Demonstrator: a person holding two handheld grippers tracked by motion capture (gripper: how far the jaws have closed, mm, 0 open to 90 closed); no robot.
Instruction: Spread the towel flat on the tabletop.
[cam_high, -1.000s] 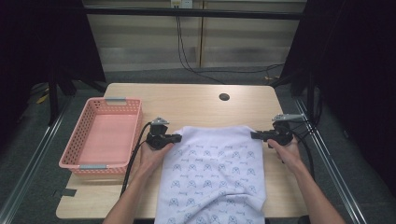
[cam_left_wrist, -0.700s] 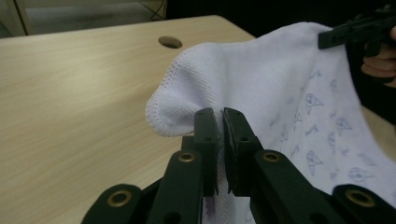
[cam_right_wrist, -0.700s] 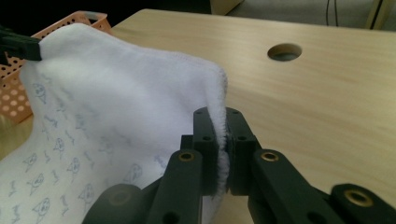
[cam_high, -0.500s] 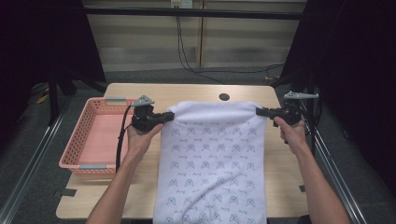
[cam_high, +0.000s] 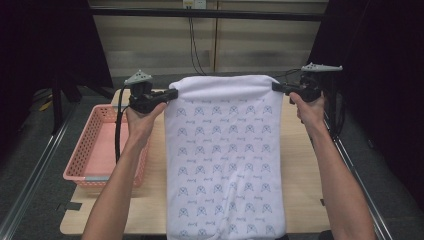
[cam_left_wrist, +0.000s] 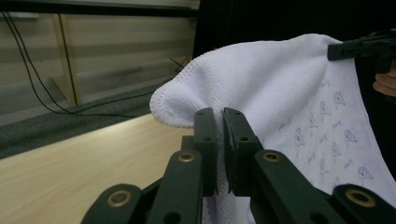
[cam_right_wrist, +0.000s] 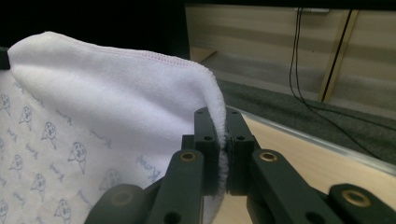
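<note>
A person stands at the worktop (cam_high: 305, 150) holding a white towel (cam_high: 225, 150) up by its two top corners, one corner in each claw. The left claw (cam_high: 170, 94) is clamped tight on the left corner; in the left gripper view the black jaws stand almost together with the hemmed edge of the cloth pinched between them. The right claw (cam_high: 276, 86) is likewise closed on the right corner, and in the right gripper view the fabric is squeezed flat between its jaws.

The towel hangs stretched between the two claws, its top edge folded over towards the far side so that a plain white band shows along the top. Below that, the side facing the high view carries rows of small blue printed figures. The cloth falls in a long sheet over the middle of the worktop, its lower end running out of sight at the near edge.

A pink basket (cam_high: 92, 150) sits on the left end of the worktop, just beside the person's left forearm (cam_high: 120, 185) and apart from the towel.
</note>
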